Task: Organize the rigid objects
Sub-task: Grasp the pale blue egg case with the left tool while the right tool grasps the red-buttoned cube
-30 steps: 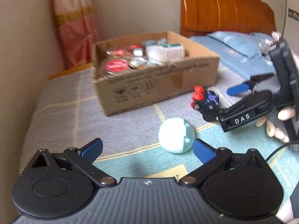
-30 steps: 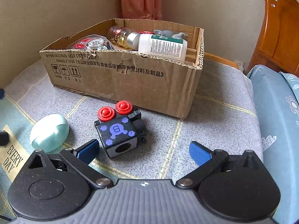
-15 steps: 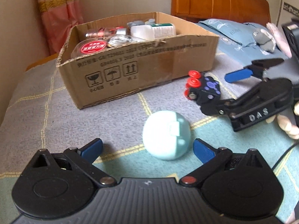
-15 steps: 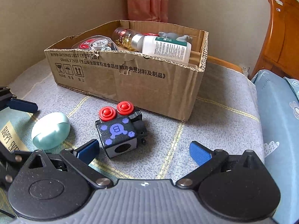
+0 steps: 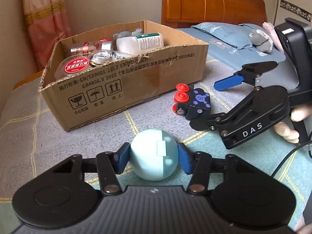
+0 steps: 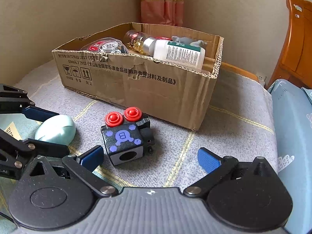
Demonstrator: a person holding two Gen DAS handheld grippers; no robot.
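Observation:
A pale green egg-shaped case lies on the bed cover, and my left gripper is closing on it, blue pads pressing both its sides. The right wrist view shows the same case between the left gripper's fingers. A black toy block with a purple B and two red buttons lies just ahead of my right gripper, which stands open and empty. From the left wrist view that block lies beside the right gripper. Behind both stands an open cardboard box holding bottles and round tins.
Blue pillows lie to the right under a wooden headboard. A pink curtain hangs in the corner behind the box. A hand holds the right gripper's handle, and a black cable trails beside it.
My left gripper has moved forward to the egg-shaped case and its jaws have come together on it. The right gripper and the toy block have stayed put.

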